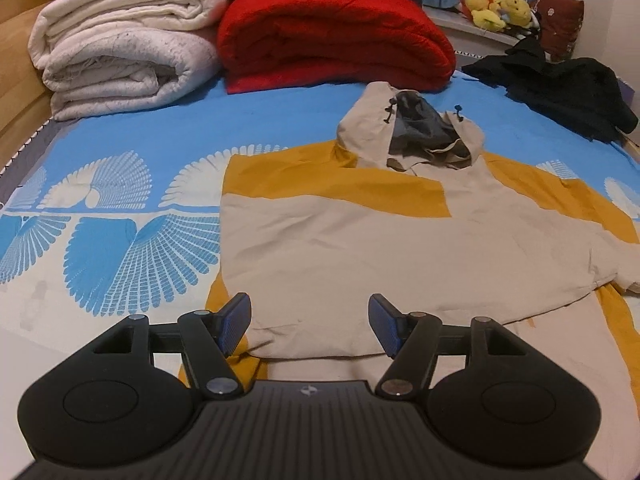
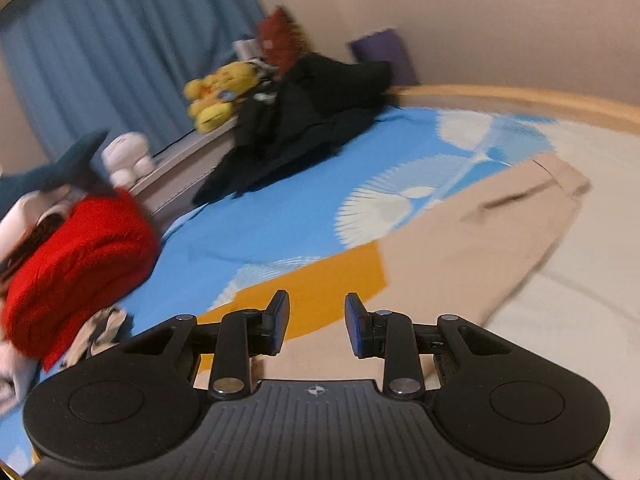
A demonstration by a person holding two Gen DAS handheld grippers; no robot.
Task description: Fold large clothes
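Observation:
A beige and mustard hooded jacket [image 1: 360, 240] lies flat on the blue-and-white bedsheet [image 1: 120, 152], hood [image 1: 412, 132] at the far end. Its left side is folded in over the body, giving a straight left edge. My left gripper [image 1: 308, 304] hovers over the jacket's near hem, open, with nothing between its fingers. In the blurred right wrist view, the jacket's right sleeve [image 2: 480, 232] stretches out to the right with its cuff on the sheet. My right gripper [image 2: 317, 300] hangs above the mustard shoulder panel [image 2: 320, 280], open and holding nothing.
A folded red blanket [image 1: 332, 36] and rolled white quilts [image 1: 120, 60] are stacked at the head of the bed. A black garment [image 1: 560, 80] lies at the far right corner, with yellow plush toys [image 1: 496, 4] behind. The wooden bed frame [image 2: 520, 100] borders the sheet.

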